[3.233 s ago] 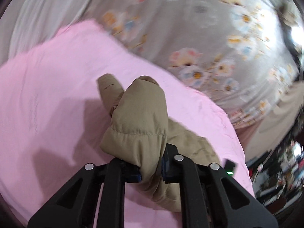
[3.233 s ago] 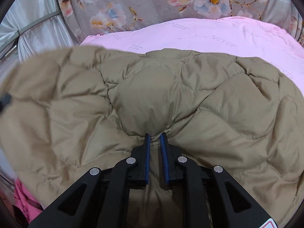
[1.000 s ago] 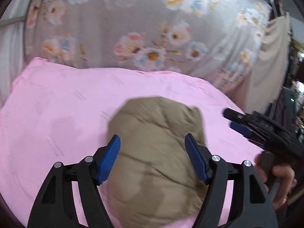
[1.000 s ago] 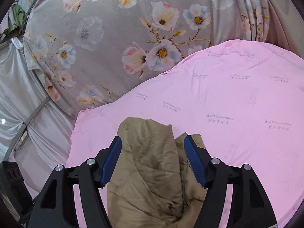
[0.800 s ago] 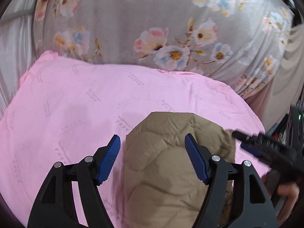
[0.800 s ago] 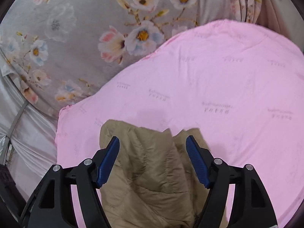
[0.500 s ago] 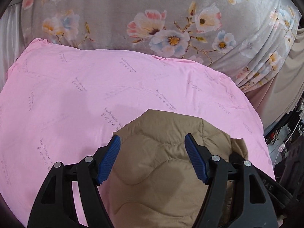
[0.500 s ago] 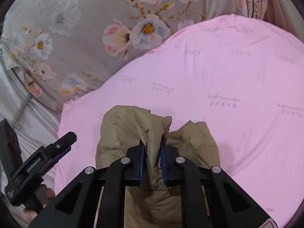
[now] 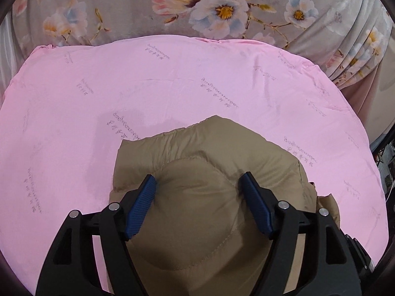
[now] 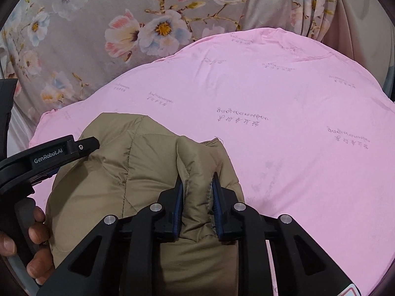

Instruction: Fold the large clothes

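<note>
A tan quilted puffer jacket [image 9: 197,197] lies bunched in a thick bundle on a pink sheet [image 9: 172,81]. My left gripper [image 9: 198,180] is open, its blue pads pressed onto the top of the bundle on either side of a puffed panel. In the right wrist view the jacket [image 10: 138,172] shows as a folded heap. My right gripper [image 10: 197,180] is shut on a thick fold of the jacket at the heap's right side. The left gripper's black finger [image 10: 61,150] and the hand holding it show at the left of that view.
The pink sheet [image 10: 284,123] covers a bed or table that stretches far and to the right of the jacket. A grey floral curtain [image 9: 197,7] hangs behind it. A beige curtain [image 10: 358,12] hangs at the far right.
My right gripper went from open over the jacket to shut on a fold. My left gripper stayed open and came down onto the bundle, closer to the jacket.
</note>
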Tool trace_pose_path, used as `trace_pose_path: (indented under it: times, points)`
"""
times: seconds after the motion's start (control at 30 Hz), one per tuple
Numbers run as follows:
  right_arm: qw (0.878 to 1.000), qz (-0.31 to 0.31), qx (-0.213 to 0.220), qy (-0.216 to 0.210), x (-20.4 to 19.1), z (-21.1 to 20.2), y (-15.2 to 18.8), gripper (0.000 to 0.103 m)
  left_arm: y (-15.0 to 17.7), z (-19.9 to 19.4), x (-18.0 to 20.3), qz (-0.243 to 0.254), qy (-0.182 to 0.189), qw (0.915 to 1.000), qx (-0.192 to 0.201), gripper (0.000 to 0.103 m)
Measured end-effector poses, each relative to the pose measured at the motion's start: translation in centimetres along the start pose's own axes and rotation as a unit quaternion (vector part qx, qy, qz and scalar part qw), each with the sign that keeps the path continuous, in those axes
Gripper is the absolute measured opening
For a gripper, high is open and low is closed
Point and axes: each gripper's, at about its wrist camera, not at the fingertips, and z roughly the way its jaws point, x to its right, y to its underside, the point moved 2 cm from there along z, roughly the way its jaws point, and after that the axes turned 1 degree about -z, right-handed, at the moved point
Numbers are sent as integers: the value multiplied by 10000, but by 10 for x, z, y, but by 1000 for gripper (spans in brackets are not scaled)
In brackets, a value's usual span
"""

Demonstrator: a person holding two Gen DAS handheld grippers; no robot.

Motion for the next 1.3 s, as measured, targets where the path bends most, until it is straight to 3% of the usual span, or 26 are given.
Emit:
trace_pose_path:
  times: [0.93, 1.13, 1.3]
  points:
    - [9987, 327, 2, -398, 16, 32, 14, 27, 21, 35, 9, 305, -428, 9975, 479, 82]
    - [9969, 442, -143, -637, 23, 37, 11, 31, 21, 35, 9, 318, -463, 9973, 470, 82]
    - [9927, 614, -572, -861, 33, 27, -4, 36, 21, 13, -5, 136, -346, 9989, 296, 83]
